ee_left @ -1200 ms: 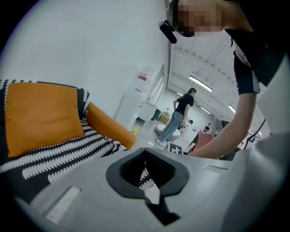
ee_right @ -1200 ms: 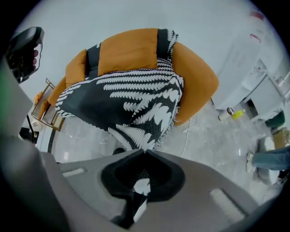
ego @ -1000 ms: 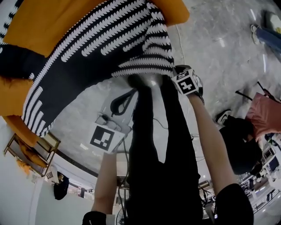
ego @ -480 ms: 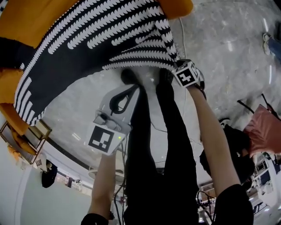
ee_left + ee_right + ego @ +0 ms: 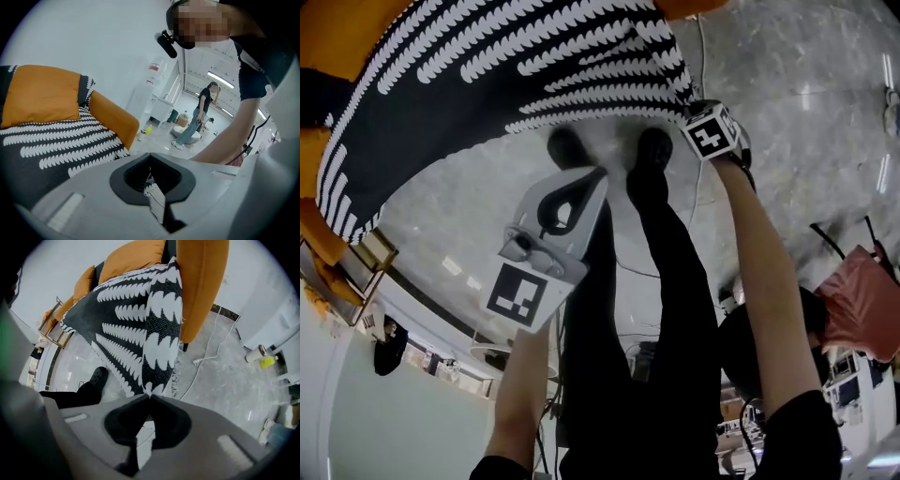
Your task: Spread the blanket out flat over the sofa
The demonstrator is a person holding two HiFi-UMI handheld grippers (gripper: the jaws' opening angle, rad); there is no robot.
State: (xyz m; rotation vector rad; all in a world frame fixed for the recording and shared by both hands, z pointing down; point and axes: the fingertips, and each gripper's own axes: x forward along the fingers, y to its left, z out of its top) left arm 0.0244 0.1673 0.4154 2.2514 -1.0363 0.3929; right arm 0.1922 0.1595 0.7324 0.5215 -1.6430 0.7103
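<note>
The black-and-white patterned blanket (image 5: 487,84) lies draped over the orange sofa (image 5: 337,28), its front edge hanging toward the floor. My right gripper (image 5: 694,105) is shut on the blanket's right corner. In the right gripper view the blanket (image 5: 140,324) narrows down into the closed right gripper (image 5: 150,394). My left gripper (image 5: 598,175) hangs over the floor, below the blanket's edge and apart from it. In the left gripper view the left gripper (image 5: 150,154) is shut with nothing in it, and the blanket (image 5: 47,140) lies off to the left.
The person's legs and dark shoes (image 5: 652,150) stand on the grey marble floor just in front of the sofa. A white cable (image 5: 211,348) and two small bottles (image 5: 257,354) lie by the armrest (image 5: 201,287). A wooden side table (image 5: 356,272) stands at the sofa's left end.
My right gripper has moved up and to the right in the head view, with the blanket corner in it. The left gripper has tilted further into view below the blanket's edge.
</note>
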